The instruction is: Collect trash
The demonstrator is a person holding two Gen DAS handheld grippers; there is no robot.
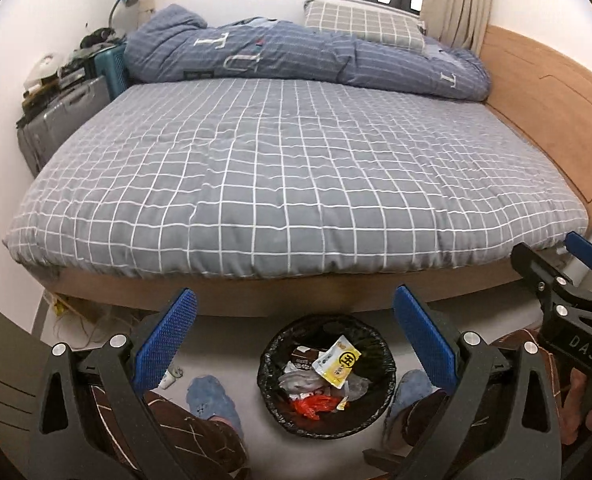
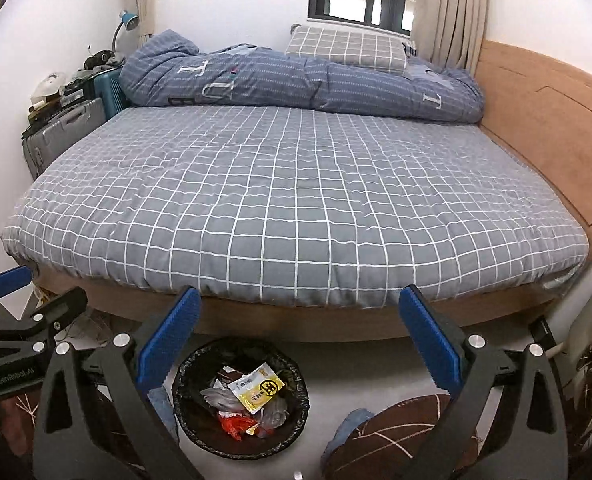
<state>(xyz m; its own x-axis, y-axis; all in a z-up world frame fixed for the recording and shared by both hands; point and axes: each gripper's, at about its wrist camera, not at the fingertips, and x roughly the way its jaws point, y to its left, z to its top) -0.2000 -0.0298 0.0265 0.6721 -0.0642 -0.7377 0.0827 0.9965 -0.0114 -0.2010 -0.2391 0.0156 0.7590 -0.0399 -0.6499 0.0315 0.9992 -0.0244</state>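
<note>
Left gripper [image 1: 294, 338] spread wide, empty; right gripper [image 2: 300, 336] likewise gaping, nothing held. Trash bin [image 1: 272, 344] on the floor directly below and between the left fingers, black liner, holding a yellow wrapper [image 1: 338, 362], grey crumpled plastic, red scrap. All likely light, soft, crinkly; pinch a loose edge. Ahead: bed [image 2: 288, 200] with grey checked cover, flat, no litter visible; suitcases far left, folded quilt behind, window.
</note>
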